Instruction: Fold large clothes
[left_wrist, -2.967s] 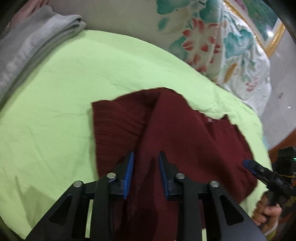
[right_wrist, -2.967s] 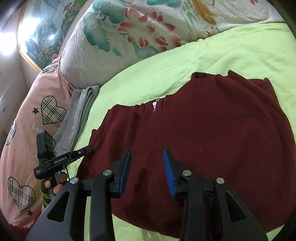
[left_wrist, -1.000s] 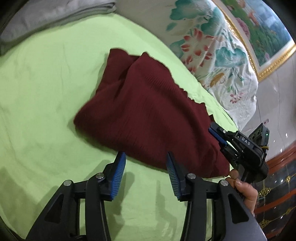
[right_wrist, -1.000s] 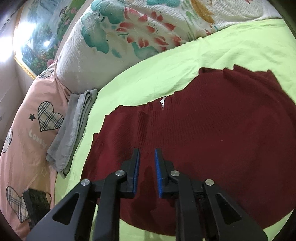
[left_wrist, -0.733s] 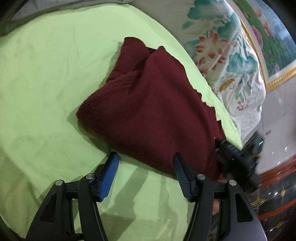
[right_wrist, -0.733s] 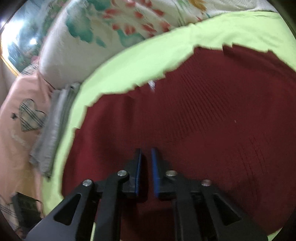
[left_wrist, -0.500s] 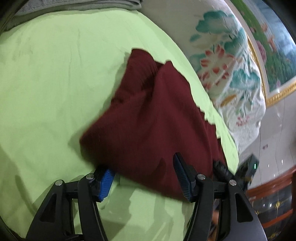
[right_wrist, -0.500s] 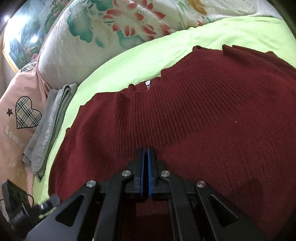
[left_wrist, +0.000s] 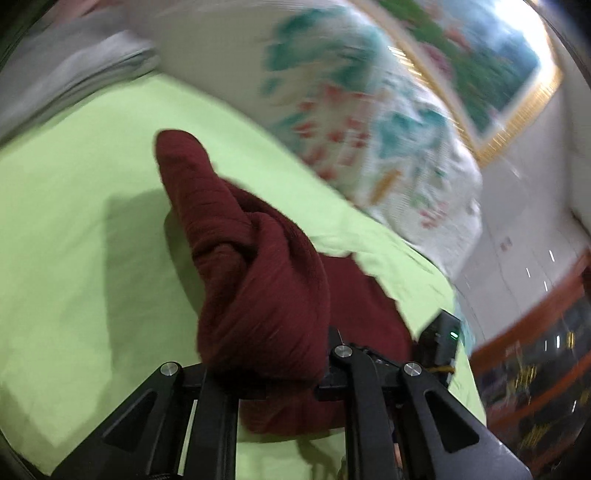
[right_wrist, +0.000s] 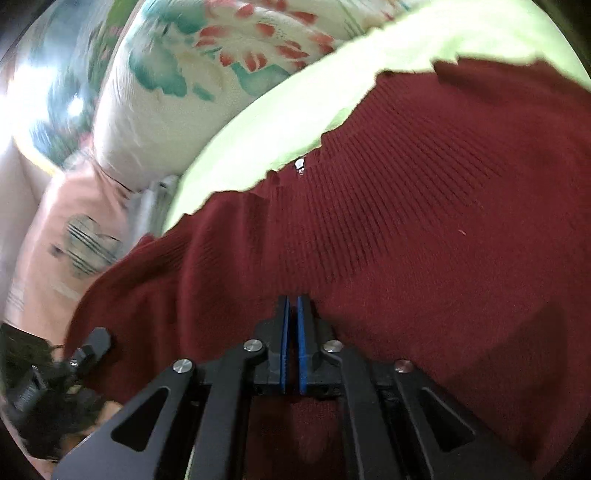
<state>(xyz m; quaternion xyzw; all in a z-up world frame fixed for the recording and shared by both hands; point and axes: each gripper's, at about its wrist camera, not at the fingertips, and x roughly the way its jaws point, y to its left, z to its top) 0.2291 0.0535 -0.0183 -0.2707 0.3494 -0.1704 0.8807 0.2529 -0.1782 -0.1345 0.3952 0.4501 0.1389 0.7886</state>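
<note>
The left claw (left_wrist: 266, 376), just closed, is clamped on a bunched corner of the maroon sweater (left_wrist: 258, 295), likely to carry it over. The right claw (right_wrist: 291, 343) pinches knit, pads nearly together. The sweater lies across the green bed sheet (left_wrist: 74, 221), its lifted fold pointing toward the floral pillow (left_wrist: 332, 110).

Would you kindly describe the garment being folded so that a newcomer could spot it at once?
Look at the bed with the lime-green sheet, below the floral pillow. On the sheet lies a dark red ribbed knit sweater. Its colour sets it apart from the pale grey folded cloth by the pillows.
</note>
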